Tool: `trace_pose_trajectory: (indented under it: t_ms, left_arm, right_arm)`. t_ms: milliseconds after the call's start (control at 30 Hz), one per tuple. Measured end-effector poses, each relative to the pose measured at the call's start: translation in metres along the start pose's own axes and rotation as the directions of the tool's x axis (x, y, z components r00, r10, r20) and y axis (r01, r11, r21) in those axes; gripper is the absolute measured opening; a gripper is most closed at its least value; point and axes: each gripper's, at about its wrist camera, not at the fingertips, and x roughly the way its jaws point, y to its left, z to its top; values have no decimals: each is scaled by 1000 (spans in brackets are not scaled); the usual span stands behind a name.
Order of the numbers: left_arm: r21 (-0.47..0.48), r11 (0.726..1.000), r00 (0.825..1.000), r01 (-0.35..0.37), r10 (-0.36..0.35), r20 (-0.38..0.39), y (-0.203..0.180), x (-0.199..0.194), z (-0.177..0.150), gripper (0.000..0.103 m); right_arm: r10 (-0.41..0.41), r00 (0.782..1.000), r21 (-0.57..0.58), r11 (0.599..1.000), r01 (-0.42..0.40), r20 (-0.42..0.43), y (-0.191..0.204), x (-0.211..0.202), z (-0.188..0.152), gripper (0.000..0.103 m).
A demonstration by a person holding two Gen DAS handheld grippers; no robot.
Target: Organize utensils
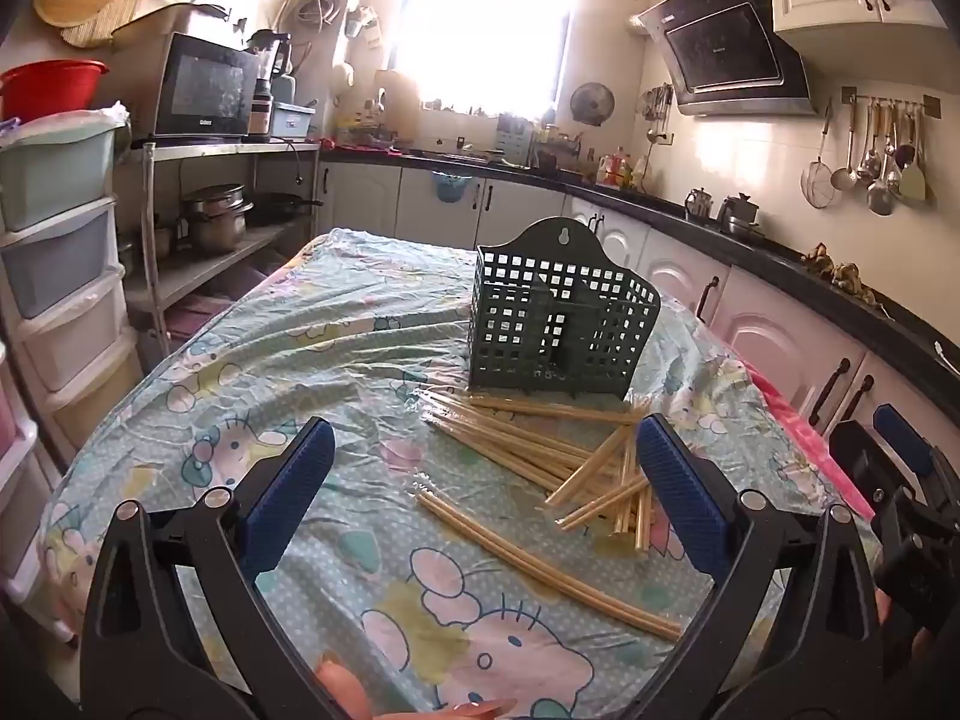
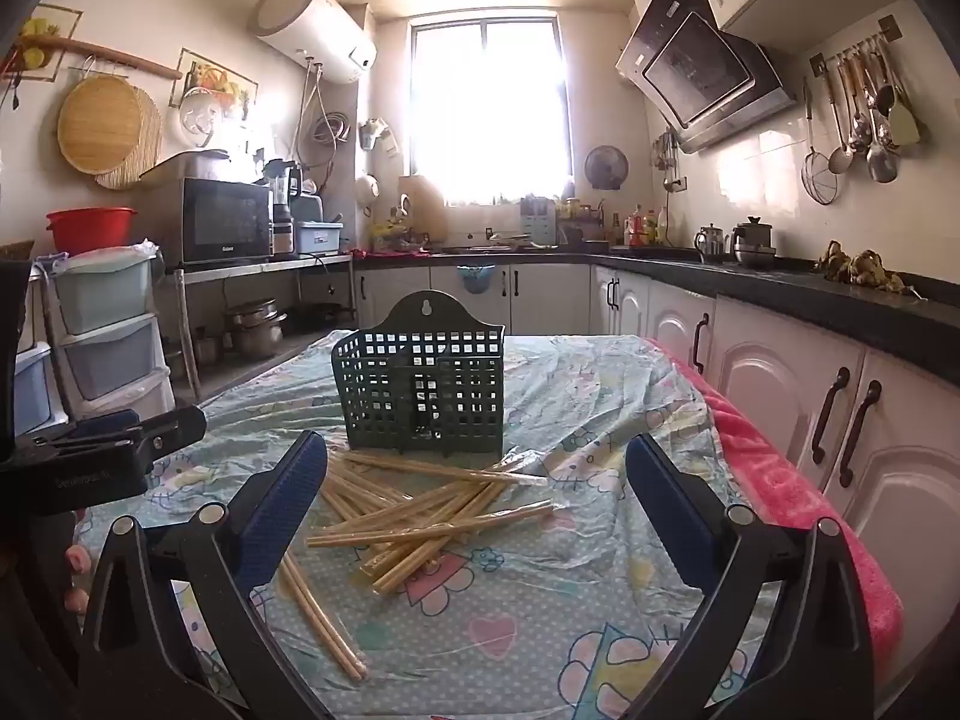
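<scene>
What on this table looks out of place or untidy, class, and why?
The chopsticks lie scattered and crossed on the tablecloth in front of the green holder, which stands upright and looks empty. One pair lies apart, nearer the camera.

I see a dark green perforated plastic utensil caddy (image 2: 420, 384) standing upright and empty on the table. Pale bamboo chopsticks (image 2: 420, 516) lie scattered flat in front of it, crossing; two (image 1: 546, 564) lie apart, nearer me.
</scene>
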Motion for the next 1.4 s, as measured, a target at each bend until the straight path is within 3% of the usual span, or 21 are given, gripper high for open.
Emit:
trace_pose_trajectory:
  t_ms: [1400]
  left_arm:
    - [-5, 1000, 1000, 18, -18, 8, -3, -7, 1, 93]
  right_arm:
    - [10, 1000, -7, 1000, -9, 11, 3, -6, 7, 97]
